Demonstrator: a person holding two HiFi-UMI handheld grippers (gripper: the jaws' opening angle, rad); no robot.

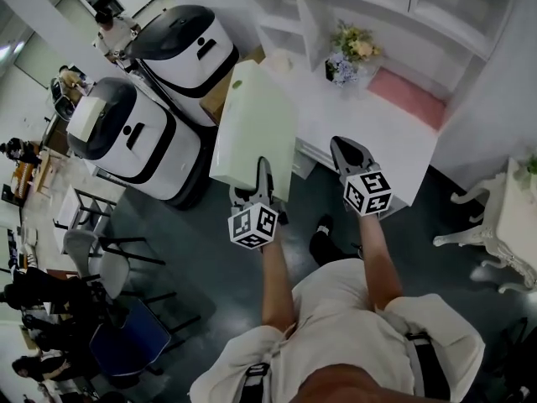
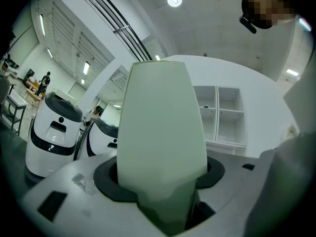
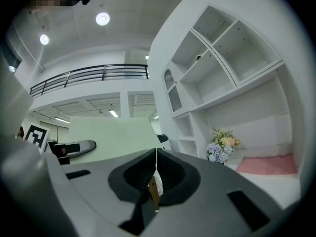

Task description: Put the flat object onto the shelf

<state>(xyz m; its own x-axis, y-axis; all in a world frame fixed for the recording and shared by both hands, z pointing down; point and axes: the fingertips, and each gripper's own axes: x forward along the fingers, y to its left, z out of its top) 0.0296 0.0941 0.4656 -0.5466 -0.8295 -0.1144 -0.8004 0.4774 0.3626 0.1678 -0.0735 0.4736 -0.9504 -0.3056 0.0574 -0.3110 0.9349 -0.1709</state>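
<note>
a pale green flat object (image 1: 254, 128) juts forward from the left gripper (image 1: 262, 179), which pinches it at the near edge, just short of the white shelf (image 1: 369, 133) lying toward 2 o'clock. it looks stiff, light and smooth-faced, so a hold at one end may let it swing or slip; mid-edge seems the safest bite. the right gripper (image 1: 344, 148), at 3 o'clock, is pressed together on nothing.
</note>
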